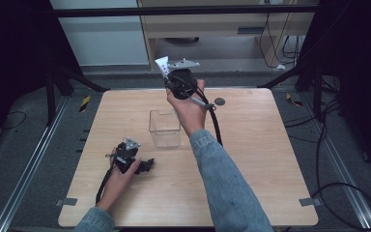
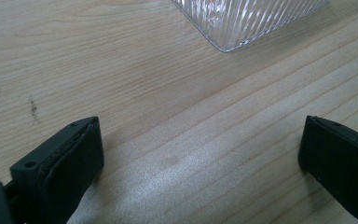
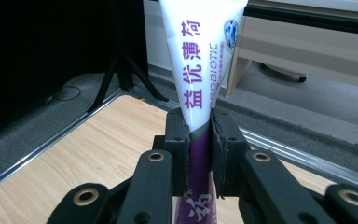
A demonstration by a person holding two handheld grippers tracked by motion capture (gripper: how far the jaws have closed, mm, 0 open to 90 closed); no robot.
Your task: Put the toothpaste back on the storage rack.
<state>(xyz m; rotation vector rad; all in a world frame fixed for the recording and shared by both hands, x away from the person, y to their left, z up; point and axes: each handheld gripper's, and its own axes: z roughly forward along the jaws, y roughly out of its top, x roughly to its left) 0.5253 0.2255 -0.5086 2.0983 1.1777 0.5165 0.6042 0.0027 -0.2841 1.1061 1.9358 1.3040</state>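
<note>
My right gripper [image 1: 170, 73] is raised above the far middle of the table, shut on a white and purple toothpaste tube [image 3: 200, 70] with "PROBIOTIC" printed on it. The tube [image 1: 163, 65] sticks up past the jaws, its flat end upward. A clear plastic box [image 1: 164, 128] stands open-topped at the table's middle, below and nearer than that hand. My left gripper [image 1: 145, 166] rests on the table at the near left, open, its pads [image 2: 70, 158] wide apart over bare wood. A ribbed corner of the clear box [image 2: 242, 21] lies just beyond them.
The wooden table [image 1: 251, 159] has a small dark round mark [image 1: 219, 101] at its far right of centre. Black tripod legs [image 1: 72, 77] stand off the far left corner, and cables [image 1: 328, 145] trail on the floor to the right. A cabinet [image 1: 212, 24] stands behind.
</note>
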